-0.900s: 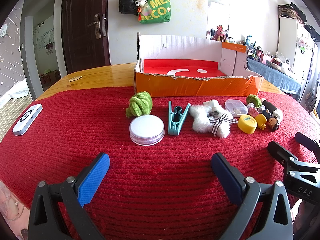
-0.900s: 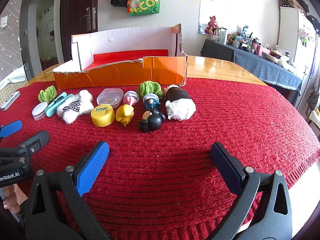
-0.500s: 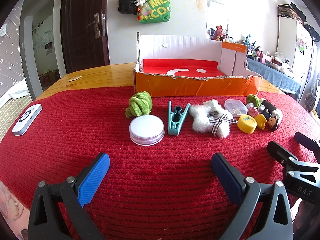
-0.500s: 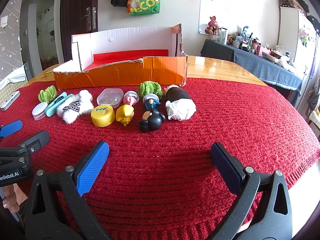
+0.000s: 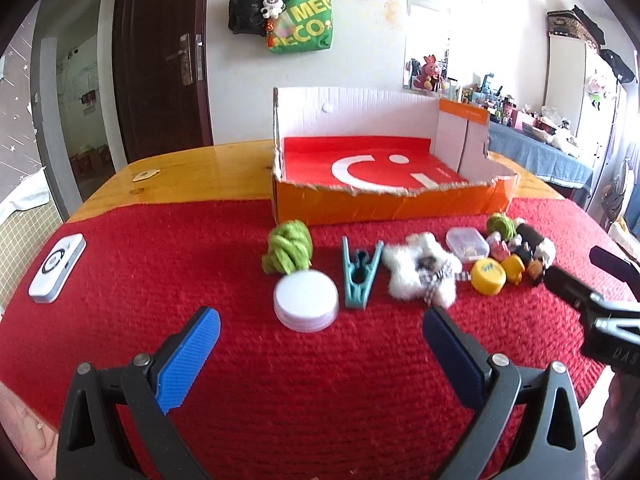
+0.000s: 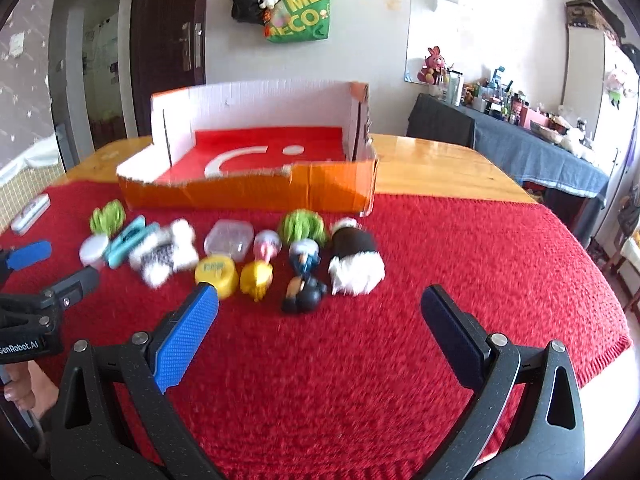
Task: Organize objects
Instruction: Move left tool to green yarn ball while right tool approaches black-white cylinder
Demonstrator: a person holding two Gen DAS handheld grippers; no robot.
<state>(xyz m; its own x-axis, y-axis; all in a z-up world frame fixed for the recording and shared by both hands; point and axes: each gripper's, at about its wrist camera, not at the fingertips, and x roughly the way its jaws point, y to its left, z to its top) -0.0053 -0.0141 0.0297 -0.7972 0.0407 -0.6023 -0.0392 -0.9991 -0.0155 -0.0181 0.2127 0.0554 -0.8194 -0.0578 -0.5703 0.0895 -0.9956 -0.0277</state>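
A row of small objects lies on the red cloth before an open orange cardboard box (image 5: 384, 204) (image 6: 248, 196). From the left: green yarn (image 5: 288, 250), white round lid (image 5: 306, 306), teal clip (image 5: 360, 276), white fluffy toy (image 5: 420, 276), clear case (image 5: 467, 242), yellow cap (image 5: 487, 277), then small figures. The right wrist view shows a black figure (image 6: 304, 298) and a black-and-white plush (image 6: 356, 262). My left gripper (image 5: 320, 344) is open and empty, short of the lid. My right gripper (image 6: 320, 316) is open and empty, just short of the black figure.
A white device (image 5: 58, 266) lies at the cloth's left edge. The bare wooden table (image 5: 192, 176) runs behind and beside the box. A dark door and a green hanging bag (image 5: 304, 20) are on the far wall. A cluttered side table (image 6: 540, 148) stands to the right.
Both grippers have risen and moved forward toward the row of objects; the box's inside now shows more. Both stay open and empty. No object has moved.
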